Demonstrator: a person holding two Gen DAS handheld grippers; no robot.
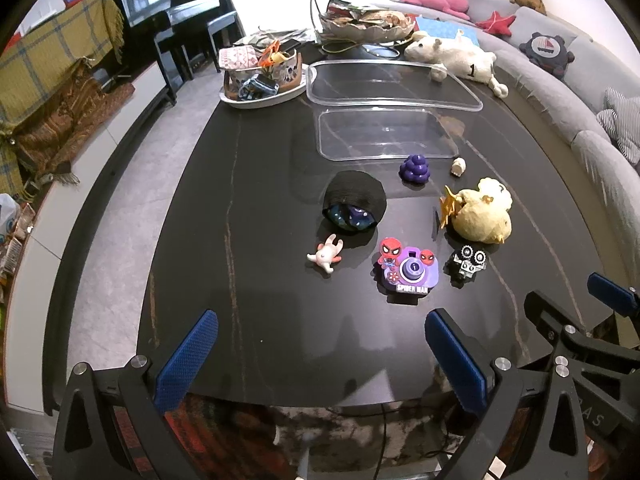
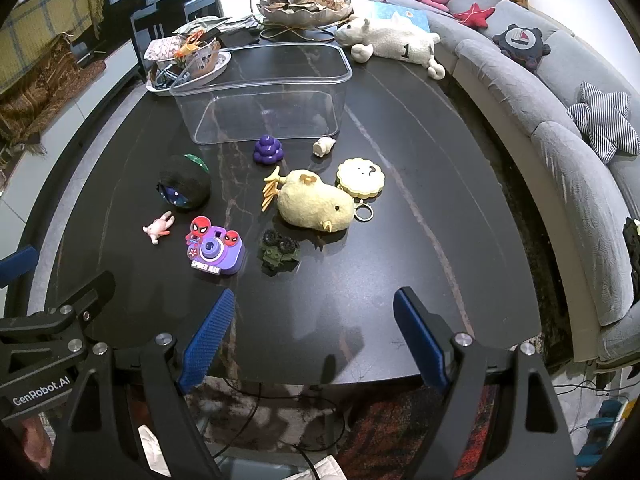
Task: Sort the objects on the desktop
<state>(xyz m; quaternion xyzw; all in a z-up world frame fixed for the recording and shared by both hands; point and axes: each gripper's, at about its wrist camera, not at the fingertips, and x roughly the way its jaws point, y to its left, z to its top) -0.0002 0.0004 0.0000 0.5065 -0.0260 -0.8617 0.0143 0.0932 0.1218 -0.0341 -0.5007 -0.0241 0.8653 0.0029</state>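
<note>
left wrist view: our left gripper (image 1: 320, 360) hangs over the near edge of the dark table (image 1: 260, 240), fingers spread as wide as they go, nothing between them. right wrist view: our right gripper (image 2: 316, 340) sits beside it, jaws fairly wide and also empty. each gripper shows at the edge of the other's view, so the two are close together, both tilted down at the toys.

nothing sorted yet, by our reading. the clear plastic bin (image 2: 344, 60) stands empty at mid-table, and every toy lies on the tabletop in front of it: purple grape toy (image 2: 268, 150) and small cream figurine (image 2: 324, 146) just before the bin wall; black rolled cloth piece (image 2: 184, 188) to the left; yellow chick plush (image 2: 316, 202) in the middle, touching a cookie-shaped keychain (image 2: 360, 178); pink bunny figure (image 2: 158, 227), spider-man toy camera (image 2: 216, 252) and dark green toy truck (image 2: 278, 254) nearest us.

we judge this the opening step: picking a first object. toy camera and truck are the closest candidates; the camera lies nearer the left gripper, the truck roughly between the two. next move calls for reaching forward and down, straddling one toy without nudging its neighbours, then closing. the truck is small and knobbly; its wheels may make it roll out of the grip.
</note>
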